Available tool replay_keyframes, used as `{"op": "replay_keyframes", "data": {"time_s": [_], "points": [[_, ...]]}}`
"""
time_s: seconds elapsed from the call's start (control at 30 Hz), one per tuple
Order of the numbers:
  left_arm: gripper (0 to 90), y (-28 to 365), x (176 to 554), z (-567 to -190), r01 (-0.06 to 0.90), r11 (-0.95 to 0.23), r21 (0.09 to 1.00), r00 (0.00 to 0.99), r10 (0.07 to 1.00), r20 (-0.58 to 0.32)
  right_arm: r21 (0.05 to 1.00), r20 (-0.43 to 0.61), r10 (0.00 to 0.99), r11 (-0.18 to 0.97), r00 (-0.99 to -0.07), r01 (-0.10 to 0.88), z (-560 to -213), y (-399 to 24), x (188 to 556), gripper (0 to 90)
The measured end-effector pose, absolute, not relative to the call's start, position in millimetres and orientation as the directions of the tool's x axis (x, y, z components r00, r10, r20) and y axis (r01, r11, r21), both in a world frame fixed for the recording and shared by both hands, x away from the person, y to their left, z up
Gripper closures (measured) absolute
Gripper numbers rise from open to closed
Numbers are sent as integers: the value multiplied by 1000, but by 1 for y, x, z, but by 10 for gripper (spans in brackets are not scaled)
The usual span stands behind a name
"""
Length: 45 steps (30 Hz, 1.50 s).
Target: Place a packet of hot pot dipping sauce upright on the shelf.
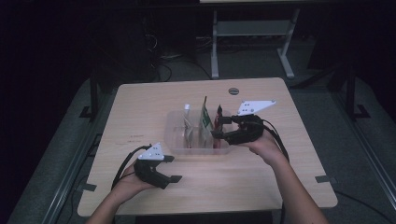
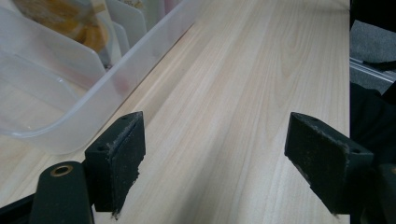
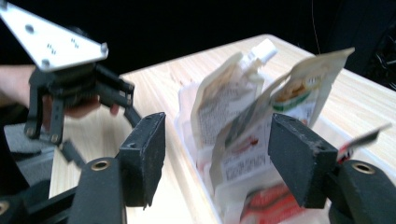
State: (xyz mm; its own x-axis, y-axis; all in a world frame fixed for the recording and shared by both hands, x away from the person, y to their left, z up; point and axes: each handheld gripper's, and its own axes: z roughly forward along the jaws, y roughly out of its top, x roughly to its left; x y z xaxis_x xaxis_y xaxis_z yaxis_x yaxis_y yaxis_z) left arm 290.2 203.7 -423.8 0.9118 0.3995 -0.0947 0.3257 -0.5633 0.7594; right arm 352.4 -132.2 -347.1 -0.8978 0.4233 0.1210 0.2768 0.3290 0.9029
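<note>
A clear plastic bin (image 1: 175,140) with dividers stands mid-table and holds upright pouches: a white spouted pouch (image 1: 188,122), a green-labelled pouch (image 1: 204,116) and a red pouch (image 1: 217,122). My right gripper (image 1: 218,127) hovers at the bin's right end, open, its pads touching nothing. In the right gripper view its jaws (image 3: 217,140) frame the spouted pouch (image 3: 224,98) and the green-labelled pouch (image 3: 299,93), with the red pouch (image 3: 266,203) low near the right jaw. My left gripper (image 1: 173,169) rests open on the table in front of the bin, jaws (image 2: 217,154) wide over bare wood.
The bin's near wall (image 2: 70,130) lies just left of my left jaws, with a yellow-printed pouch (image 2: 70,18) behind it. The wooden table (image 1: 140,102) has a round cable hole (image 1: 233,90) at the back. Desk legs (image 1: 215,51) stand on the dark floor beyond.
</note>
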Motion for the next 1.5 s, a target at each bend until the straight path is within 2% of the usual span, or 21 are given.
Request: {"op": "replay_keyframes", "data": {"time_s": [0.43, 0.8, 1.0, 1.23, 1.5], "points": [[200, 214, 281, -421, 347, -570, 745, 905, 413, -106, 889, 111, 446, 355, -888, 290, -358, -161, 317, 342], [200, 241, 267, -430, 380, -586, 716, 888, 449, -103, 850, 127, 508, 387, -852, 357, -392, -190, 292, 312], [200, 255, 260, -435, 393, -597, 699, 877, 472, -89, 827, 119, 560, 401, -820, 394, -408, -203, 288, 290], [199, 258, 264, -442, 380, -664, 644, 880, 475, -30, 786, 82, 598, 453, -797, 421, -428, -219, 291, 276], [199, 259, 266, -444, 385, -662, 643, 879, 476, -36, 738, 65, 579, 521, -813, 429, -438, -218, 292, 267]]}}
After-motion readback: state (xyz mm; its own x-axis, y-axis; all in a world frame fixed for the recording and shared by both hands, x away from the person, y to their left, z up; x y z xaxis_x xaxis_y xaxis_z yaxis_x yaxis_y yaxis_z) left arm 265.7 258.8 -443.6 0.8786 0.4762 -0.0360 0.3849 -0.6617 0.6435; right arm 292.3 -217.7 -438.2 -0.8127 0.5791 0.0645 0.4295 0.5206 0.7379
